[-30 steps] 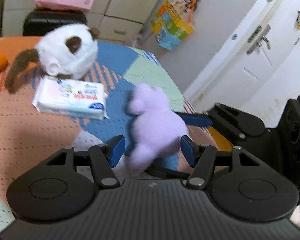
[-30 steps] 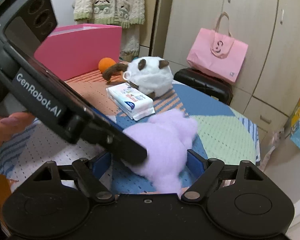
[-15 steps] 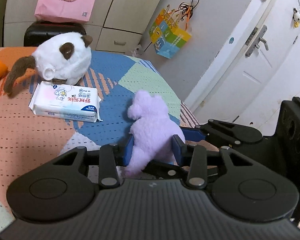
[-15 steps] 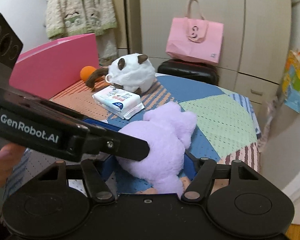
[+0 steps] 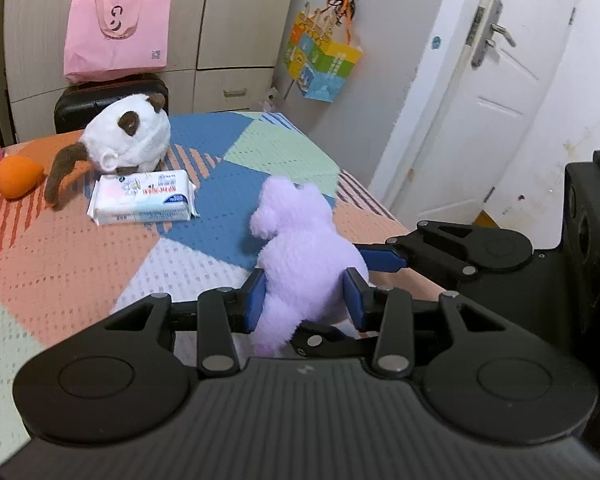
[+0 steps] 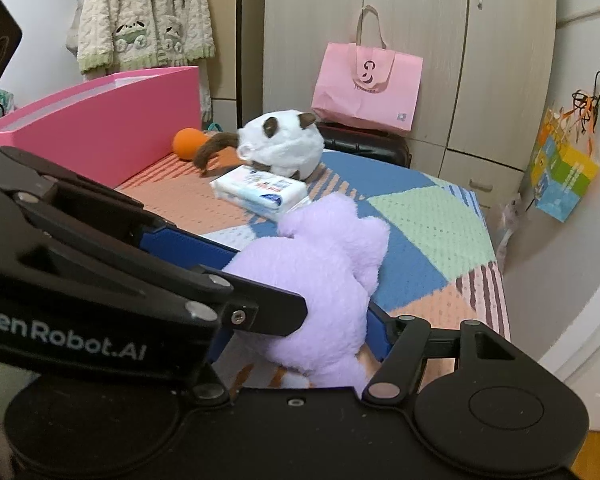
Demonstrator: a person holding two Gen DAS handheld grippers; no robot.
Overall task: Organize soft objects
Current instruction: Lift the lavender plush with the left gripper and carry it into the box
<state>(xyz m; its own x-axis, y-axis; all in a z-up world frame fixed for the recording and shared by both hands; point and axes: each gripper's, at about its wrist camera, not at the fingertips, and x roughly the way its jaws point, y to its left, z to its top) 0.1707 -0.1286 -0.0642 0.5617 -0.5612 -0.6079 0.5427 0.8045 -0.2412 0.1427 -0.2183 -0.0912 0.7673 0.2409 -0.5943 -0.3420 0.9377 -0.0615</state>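
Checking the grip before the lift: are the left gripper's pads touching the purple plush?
Touching. The left wrist view shows the left gripper with both blue pads pressed into the sides of the purple plush, its fur bulging around them.

purple plush toy (image 6: 320,280) gripped by both grippers | tissue pack (image 6: 260,192) at 11 o'clock of it | pink box (image 6: 100,128) at 10

Both cams rode right behind their own gripper, angled down across the patchwork bed (image 5: 80,248), super close to the purple plush (image 5: 304,256) (image 6: 324,280). The left one faced the white door (image 5: 496,92), the right one the wardrobe (image 6: 412,32). Shared: plush, wipes pack (image 5: 144,197) (image 6: 260,191), pink bag (image 5: 118,36) (image 6: 366,88).
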